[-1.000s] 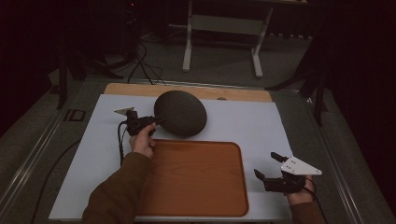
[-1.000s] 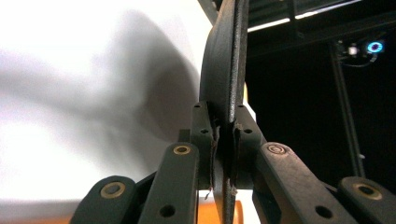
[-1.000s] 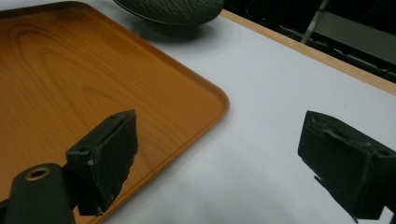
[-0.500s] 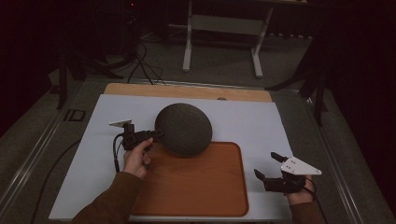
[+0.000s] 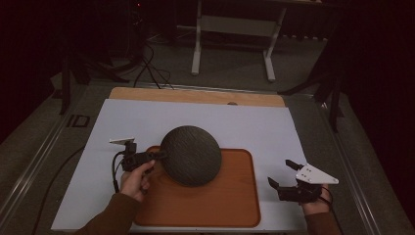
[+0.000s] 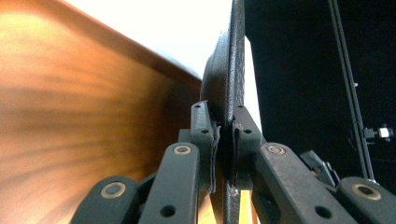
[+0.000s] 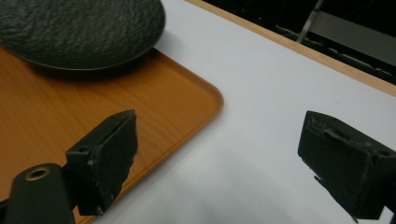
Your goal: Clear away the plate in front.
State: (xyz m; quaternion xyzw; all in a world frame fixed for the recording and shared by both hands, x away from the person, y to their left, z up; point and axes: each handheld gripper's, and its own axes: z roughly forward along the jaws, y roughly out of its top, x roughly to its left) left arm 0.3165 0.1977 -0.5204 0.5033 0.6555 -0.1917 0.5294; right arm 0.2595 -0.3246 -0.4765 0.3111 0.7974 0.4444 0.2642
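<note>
A dark, rough-textured round plate (image 5: 192, 154) hangs above the far left part of the brown wooden tray (image 5: 222, 200). My left gripper (image 5: 159, 155) is shut on the plate's left rim. In the left gripper view the pads (image 6: 206, 140) clamp the plate's thin edge (image 6: 233, 70), seen side-on, with the tray (image 6: 70, 116) beyond. My right gripper (image 5: 281, 174) rests open on the white board to the right of the tray, nothing between its jaws. In the right gripper view the plate (image 7: 79, 28) floats over the tray (image 7: 154, 116) past my gripper (image 7: 224, 163).
A white board (image 5: 259, 127) covers the table, with a wooden strip (image 5: 195, 95) along its far edge. A metal stand (image 5: 235, 29) and cables lie on the dark floor beyond. Black cable trails from the left gripper.
My left gripper has carried the plate toward the near side and slightly right, from the white board to above the tray's far left corner. The right gripper has stayed put.
</note>
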